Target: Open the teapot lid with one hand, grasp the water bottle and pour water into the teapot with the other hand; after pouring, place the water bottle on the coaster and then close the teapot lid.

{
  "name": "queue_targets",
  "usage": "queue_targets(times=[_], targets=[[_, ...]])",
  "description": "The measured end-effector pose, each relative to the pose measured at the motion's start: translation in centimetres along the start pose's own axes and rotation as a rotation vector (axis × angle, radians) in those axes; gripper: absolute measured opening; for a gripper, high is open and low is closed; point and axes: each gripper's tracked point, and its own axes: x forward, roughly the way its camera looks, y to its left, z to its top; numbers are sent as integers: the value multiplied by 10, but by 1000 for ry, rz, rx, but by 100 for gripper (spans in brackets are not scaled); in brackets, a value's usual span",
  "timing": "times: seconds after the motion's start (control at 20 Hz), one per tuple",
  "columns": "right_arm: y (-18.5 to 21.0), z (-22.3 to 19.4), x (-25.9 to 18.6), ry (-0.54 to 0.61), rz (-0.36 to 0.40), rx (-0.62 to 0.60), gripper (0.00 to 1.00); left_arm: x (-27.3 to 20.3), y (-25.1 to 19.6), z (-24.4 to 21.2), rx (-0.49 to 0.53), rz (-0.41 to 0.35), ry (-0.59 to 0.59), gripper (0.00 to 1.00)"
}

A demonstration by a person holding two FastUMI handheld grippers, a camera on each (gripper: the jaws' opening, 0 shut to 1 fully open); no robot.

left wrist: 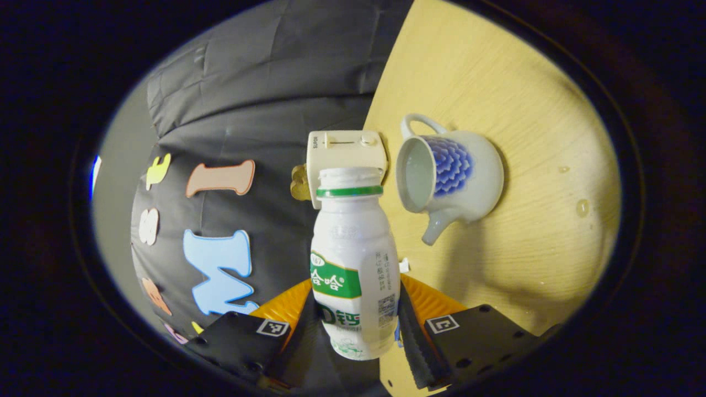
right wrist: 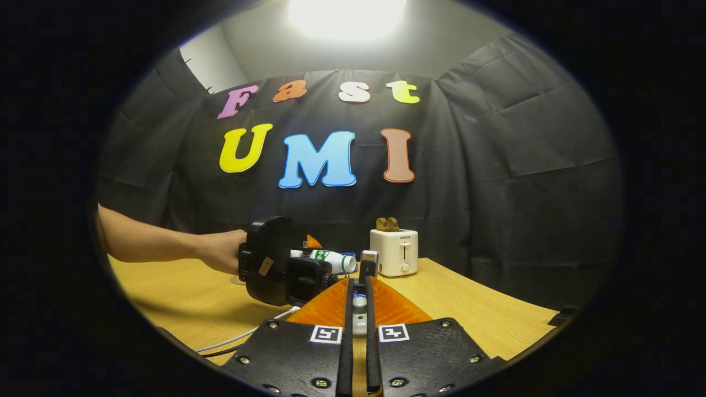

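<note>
In the left gripper view a white bottle (left wrist: 353, 259) with a green label and no cap lies tipped on its side, and my left gripper (left wrist: 356, 286) is shut on its lower body. Just beside its open mouth stands the white teapot (left wrist: 452, 176) with a blue flower pattern, lid off, water showing inside. I see no stream of water. In the right gripper view my right gripper (right wrist: 358, 282) is shut on the small white teapot lid (right wrist: 359, 302), held above the table. Farther off, a hand (right wrist: 220, 251) holds the left gripper (right wrist: 276, 270) with the bottle (right wrist: 331, 258) horizontal.
A cream toaster (right wrist: 394, 252) with toast in it stands at the back of the wooden table (right wrist: 474, 309), right behind the bottle's mouth (left wrist: 350, 176). Water drops (left wrist: 582, 207) lie on the table near the teapot. A white cable (right wrist: 237, 336) runs along the near edge.
</note>
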Motion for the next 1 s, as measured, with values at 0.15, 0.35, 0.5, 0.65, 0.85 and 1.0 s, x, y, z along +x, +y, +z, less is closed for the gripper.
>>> queue_targets(times=[0.15,0.35,0.5,0.65,0.85,1.0], targets=[[-1,-2,1,9,-2,-3,10,-7,4,-6,-139,28,-28,82],[-2,0,6,8,-5,-12,10,-28,15,-18,-414,58,-72,75],[0,2,18,18,9,-4,10,-36,18,-32,-568,69,-87,75],[5,3,32,25,26,-9,10,-49,21,-53,-690,82,-88,82],[17,-6,64,64,74,-20,10,-65,22,-80,-903,98,-92,82],[28,-14,93,101,103,-14,10,-80,24,-96,-1054,111,-115,78]])
